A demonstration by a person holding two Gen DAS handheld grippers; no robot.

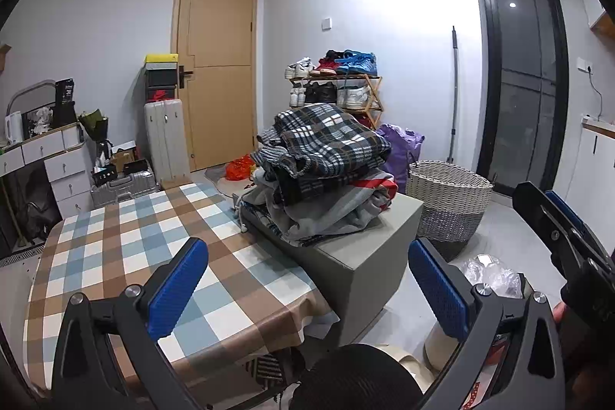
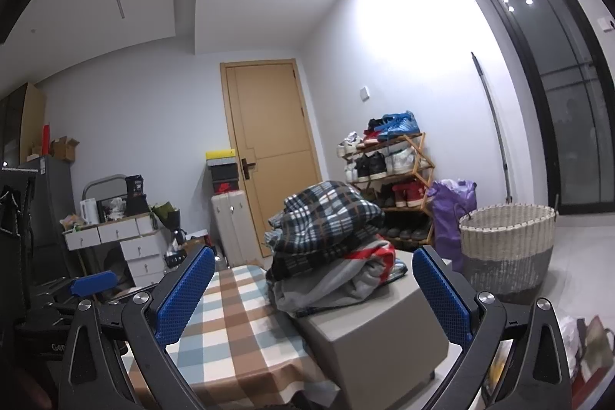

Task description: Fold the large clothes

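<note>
A heap of clothes, topped by a dark plaid garment over grey and red pieces, rests on a grey box beside the checked table. My left gripper stands open over the table's near edge, well short of the heap, nothing between its blue pads. In the right wrist view the same heap lies ahead on the grey box. My right gripper is open and empty too, raised in front of the heap. The right gripper also shows at the right edge of the left wrist view.
A woven laundry basket stands on the floor right of the box, with a purple bag and a shoe rack behind. White drawers and suitcases line the left wall. A plastic bag lies on the floor.
</note>
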